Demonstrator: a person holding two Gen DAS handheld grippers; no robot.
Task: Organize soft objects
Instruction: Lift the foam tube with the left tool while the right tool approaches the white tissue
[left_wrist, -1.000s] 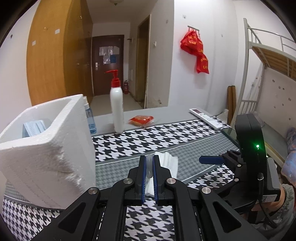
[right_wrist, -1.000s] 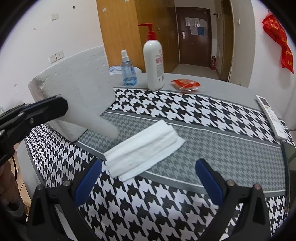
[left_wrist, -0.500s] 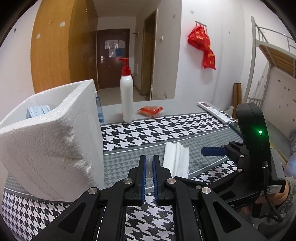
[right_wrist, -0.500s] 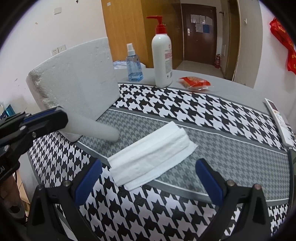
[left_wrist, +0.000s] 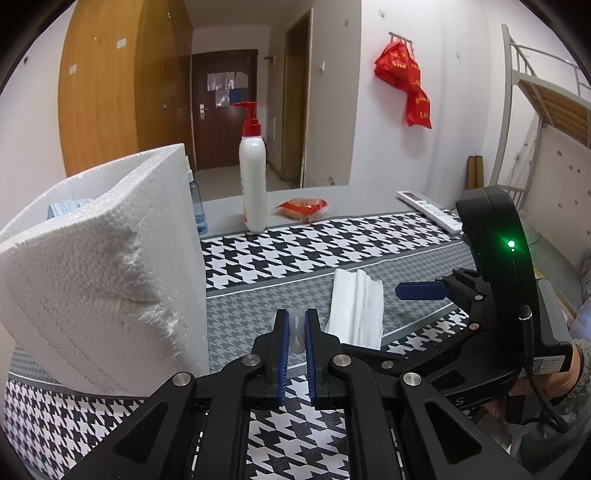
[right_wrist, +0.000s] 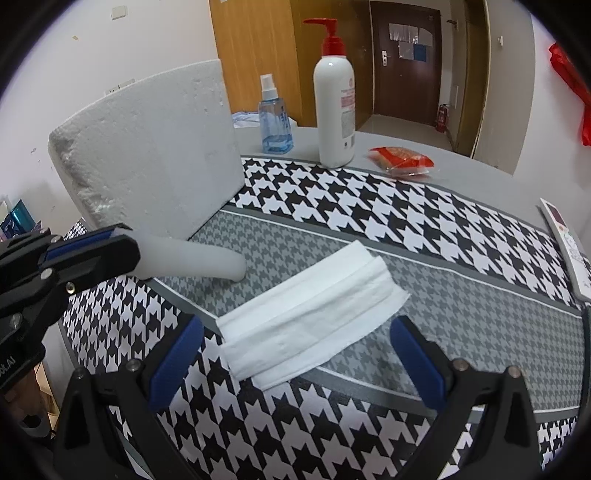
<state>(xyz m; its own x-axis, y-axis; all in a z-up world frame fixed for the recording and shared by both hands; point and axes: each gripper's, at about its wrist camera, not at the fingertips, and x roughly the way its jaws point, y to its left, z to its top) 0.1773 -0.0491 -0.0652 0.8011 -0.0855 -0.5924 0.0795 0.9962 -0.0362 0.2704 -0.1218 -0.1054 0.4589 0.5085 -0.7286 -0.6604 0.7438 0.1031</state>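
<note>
left tongs (left_wrist: 296, 325): clamped on translucent stick (right_wrist: 192, 258) | right tongs (right_wrist: 295, 341): agape over folded tissue (right_wrist: 310, 314) | foam box (left_wrist: 103, 266) contents: left view only

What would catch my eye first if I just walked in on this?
Probably the folded white tissue lying on the black-and-white houndstooth cloth, framed by the open right gripper. To its left stands a big white foam box, and beside it the left gripper is clamped on a pale translucent tube. A red-capped pump bottle stands behind.
</note>
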